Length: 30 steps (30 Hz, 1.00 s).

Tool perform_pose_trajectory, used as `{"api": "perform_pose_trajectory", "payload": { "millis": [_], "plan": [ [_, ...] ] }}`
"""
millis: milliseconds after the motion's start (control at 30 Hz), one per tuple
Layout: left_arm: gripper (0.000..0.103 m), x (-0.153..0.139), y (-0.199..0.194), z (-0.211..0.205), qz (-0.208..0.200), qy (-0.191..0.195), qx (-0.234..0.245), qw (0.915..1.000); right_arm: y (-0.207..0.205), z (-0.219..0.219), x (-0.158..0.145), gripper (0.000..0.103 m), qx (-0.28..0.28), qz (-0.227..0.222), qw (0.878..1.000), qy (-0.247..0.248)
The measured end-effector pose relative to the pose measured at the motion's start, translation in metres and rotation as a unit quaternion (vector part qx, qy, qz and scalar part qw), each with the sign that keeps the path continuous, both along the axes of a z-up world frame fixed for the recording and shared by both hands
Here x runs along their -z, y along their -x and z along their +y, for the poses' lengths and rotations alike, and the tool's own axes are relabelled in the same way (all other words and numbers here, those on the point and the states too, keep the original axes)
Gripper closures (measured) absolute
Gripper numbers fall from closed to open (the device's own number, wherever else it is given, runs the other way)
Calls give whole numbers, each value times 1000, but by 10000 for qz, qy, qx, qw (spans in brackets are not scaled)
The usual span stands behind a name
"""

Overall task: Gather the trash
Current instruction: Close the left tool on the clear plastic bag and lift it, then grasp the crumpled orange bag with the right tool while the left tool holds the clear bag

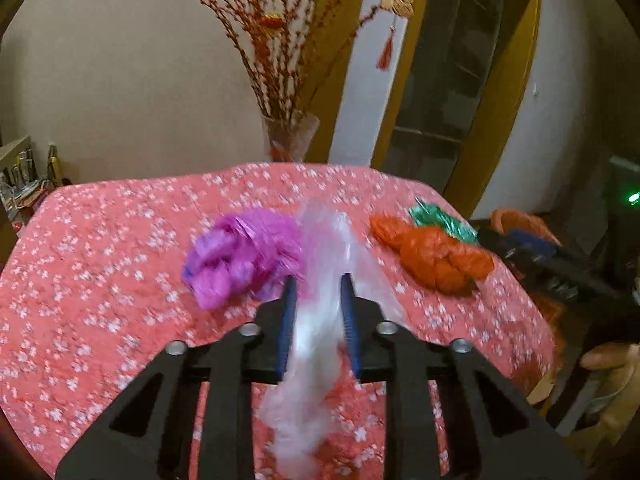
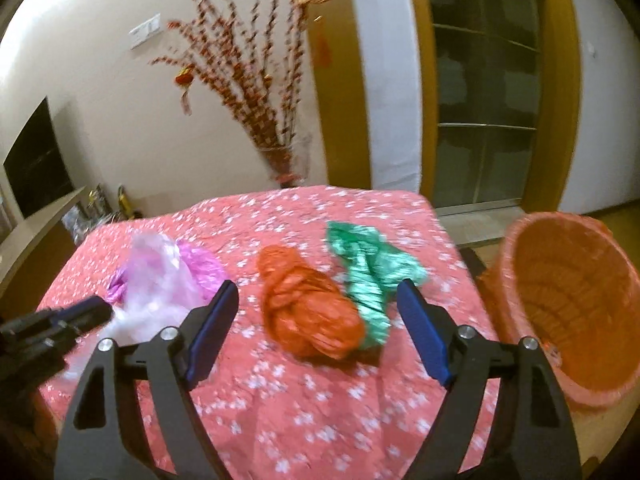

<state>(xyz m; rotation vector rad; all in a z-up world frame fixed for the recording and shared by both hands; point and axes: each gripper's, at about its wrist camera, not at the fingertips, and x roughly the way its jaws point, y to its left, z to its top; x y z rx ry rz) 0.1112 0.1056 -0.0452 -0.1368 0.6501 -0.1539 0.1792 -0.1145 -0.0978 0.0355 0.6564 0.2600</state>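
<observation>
My left gripper (image 1: pixel 318 284) is shut on a clear plastic bag (image 1: pixel 316 344) and holds it above the table. A purple bag (image 1: pixel 240 260) lies just beyond it on the left. An orange bag (image 1: pixel 432 260) and a green bag (image 1: pixel 442 220) lie to the right. In the right wrist view my right gripper (image 2: pixel 318 294) is open and empty, hovering in front of the orange bag (image 2: pixel 308 308) and green bag (image 2: pixel 368 276). The clear bag (image 2: pixel 152 292) and purple bag (image 2: pixel 202 268) sit at left beside the left gripper's fingers (image 2: pixel 86 312).
The table has a pink flowered cloth (image 2: pixel 320 420). An orange-lined trash basket (image 2: pixel 568 304) stands off the table's right edge. A vase of red branches (image 1: pixel 290 140) stands behind the table's far edge. A shelf with small items (image 2: pixel 92 208) is at far left.
</observation>
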Motion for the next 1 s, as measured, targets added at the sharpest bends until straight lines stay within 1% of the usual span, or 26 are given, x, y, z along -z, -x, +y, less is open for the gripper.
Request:
{"api": "perform_pose_trajectory", "payload": {
  "millis": [67,100,200,367,433,467,500,533,667,700,733,767,800,867,1000],
  "plan": [
    [95,1,-4,2,38,-40,-27,10000,-9,7,6,28,-41,103,9999,82],
    [96,3,-6,3,83,-53,-24,9999,-13,10,10,28,-57,172,9998,123],
    [96,16,-6,4,311,-45,26,9995,-14,14,15,30,-121,257,9995,120],
    [95,29,-3,2,471,-24,132,9988,-14,12,20,30,-84,345,9992,178],
    [86,36,-7,-2,568,-52,163,9982,-14,10,21,30,-49,381,9992,142],
    [72,39,-9,-3,623,-67,157,9979,-14,9,21,30,-41,391,9991,130],
    [61,43,-11,-4,667,-61,151,9976,-14,8,22,30,-40,391,9991,134],
    [60,45,-11,-5,693,-46,155,9975,-13,7,22,30,-42,389,9991,140],
    [60,54,-15,-11,797,-95,203,9966,-14,7,21,30,-47,376,9991,163],
    [62,56,-16,-12,837,-115,190,9962,-15,8,21,30,-44,370,9992,162],
    [67,56,-17,-13,802,-154,167,9965,-16,7,20,30,-41,368,9992,159],
    [77,56,-18,-14,815,-142,187,9964,-18,8,20,30,-42,365,9992,154],
    [79,57,-19,-12,827,-58,196,9964,-19,9,20,30,-48,356,9992,156],
    [82,54,-19,-11,781,-3,179,9968,-21,11,19,30,-83,336,9993,169],
    [82,42,-15,-6,586,22,107,9982,-27,19,18,30,-170,296,9991,259]
  ]
}}
